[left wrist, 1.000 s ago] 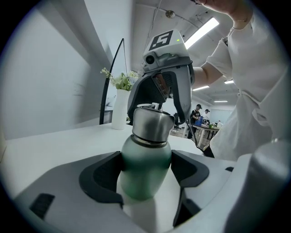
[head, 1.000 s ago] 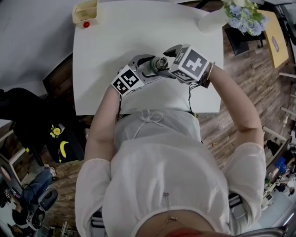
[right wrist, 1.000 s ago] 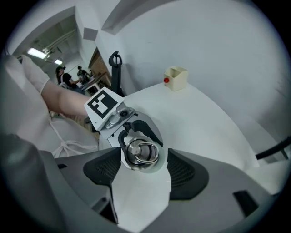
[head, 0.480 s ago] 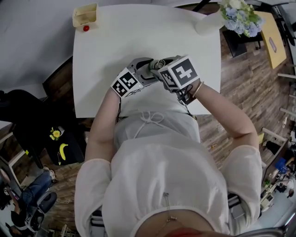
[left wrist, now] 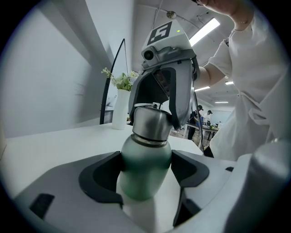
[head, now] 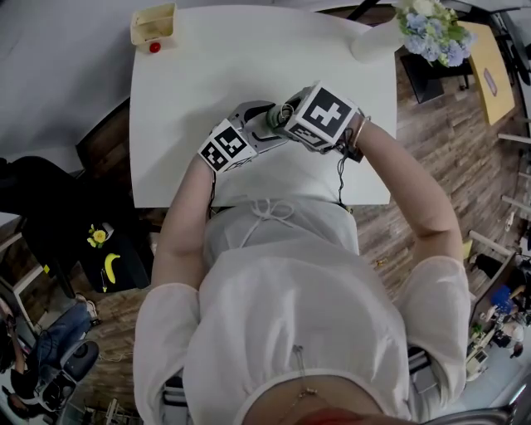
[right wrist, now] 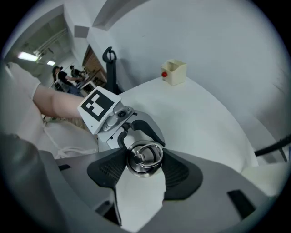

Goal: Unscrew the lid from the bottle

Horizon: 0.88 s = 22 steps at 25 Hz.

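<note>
1. The left gripper [left wrist: 145,175] was clamped on the green body of the bottle [left wrist: 144,154], a pad pressing on each side.
2. The right gripper [right wrist: 145,160] reached down over the top, its jaws closed on the steel lid [left wrist: 152,122], which sat on the bottle's neck.
3. The bottle was held between the two grippers over the near middle of the white table [head: 249,58].
4. A cream box [head: 153,23] sat at the far left corner.

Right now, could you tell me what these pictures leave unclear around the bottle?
Head view: the marker cube on the right gripper covers most of the bottle and lid.
Right gripper view: the lid hides the bottle's body.
Left gripper view: the left gripper cuts off the bottle's base.
No view shows whether the lid has loosened.
</note>
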{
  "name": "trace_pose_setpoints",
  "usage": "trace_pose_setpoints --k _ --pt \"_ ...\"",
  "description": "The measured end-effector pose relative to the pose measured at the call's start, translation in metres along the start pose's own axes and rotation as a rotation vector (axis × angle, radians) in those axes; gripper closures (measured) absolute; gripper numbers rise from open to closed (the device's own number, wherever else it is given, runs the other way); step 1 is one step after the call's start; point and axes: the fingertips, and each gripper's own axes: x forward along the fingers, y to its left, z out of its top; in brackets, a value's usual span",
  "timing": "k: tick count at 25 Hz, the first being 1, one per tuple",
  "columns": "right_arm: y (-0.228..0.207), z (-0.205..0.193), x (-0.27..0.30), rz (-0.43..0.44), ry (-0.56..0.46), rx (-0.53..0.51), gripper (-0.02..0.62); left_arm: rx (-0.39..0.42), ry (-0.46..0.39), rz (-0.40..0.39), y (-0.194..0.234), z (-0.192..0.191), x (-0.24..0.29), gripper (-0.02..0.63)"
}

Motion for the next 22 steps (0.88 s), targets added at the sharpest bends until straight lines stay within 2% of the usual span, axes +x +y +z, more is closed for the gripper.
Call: trace_pose_setpoints --k 6,10,13,17,20,22 --pt "0.007 -0.003 0.002 0.068 0.06 -0.293 0.339 0.003 0.005 0.0 0.0 -0.001 0.001 0.247" --pt "0.01 -0.004 0.004 0.097 0.047 -0.325 0.339 -0.002 0.004 0.002 0.0 -0.001 0.0 0.247" --pt "0.007 -0.004 0.001 0.068 0.031 -0.23 0.339 -0.004 0.005 0.004 0.0 -0.001 0.0 0.247" --pt "0.006 -0.01 -0.002 0.05 -0.037 0.0 0.298 -0.004 0.003 0.002 0.0 -0.001 0.0 0.247" --pt "0.0 -0.008 -0.009 -0.006 -0.101 0.17 0.296 -0.003 0.0 -0.004 0.0 -0.001 0.0 0.247" --pt "-0.001 -0.003 -0.009 -0.036 -0.148 0.247 0.296 -0.002 -0.003 -0.009 0.0 -0.001 0.0 0.247"
